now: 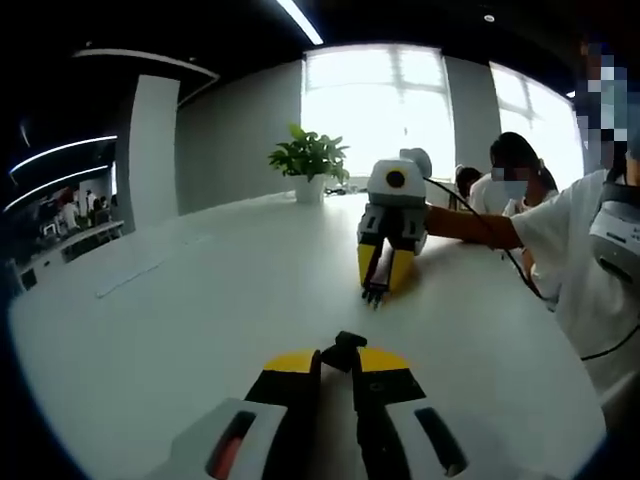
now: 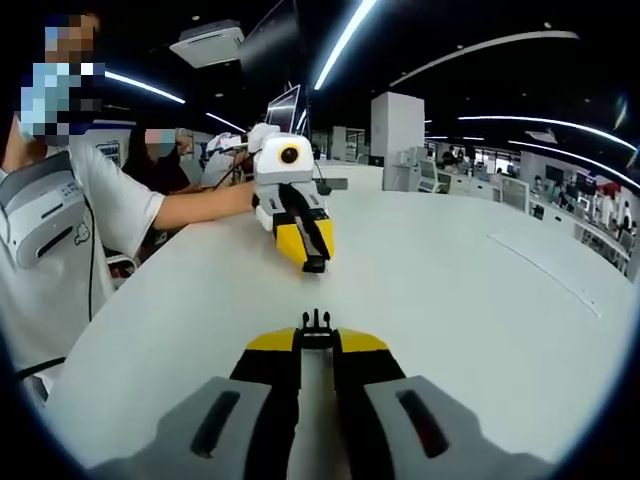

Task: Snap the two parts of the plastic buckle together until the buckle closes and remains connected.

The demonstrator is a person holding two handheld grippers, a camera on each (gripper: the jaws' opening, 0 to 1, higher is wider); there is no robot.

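Left gripper view, bottom centre: the left gripper [image 1: 340, 360] is clamped on the socket half [image 1: 344, 350]. Right of centre, the right gripper [image 1: 377, 290] grips the pronged half [image 1: 375, 294], tips down on the white table [image 1: 180, 300]. A plant [image 1: 310, 160] stands at top centre.

White round table [image 1: 180, 300]; potted plant [image 1: 309, 165] at far edge, possibly flat strip [image 1: 130, 278].

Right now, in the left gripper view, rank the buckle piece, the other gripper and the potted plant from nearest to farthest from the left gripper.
1. Buckle piece, held at its tips.
2. Right gripper, mid-table, facing it.
3. Potted plant, far table edge by the window.
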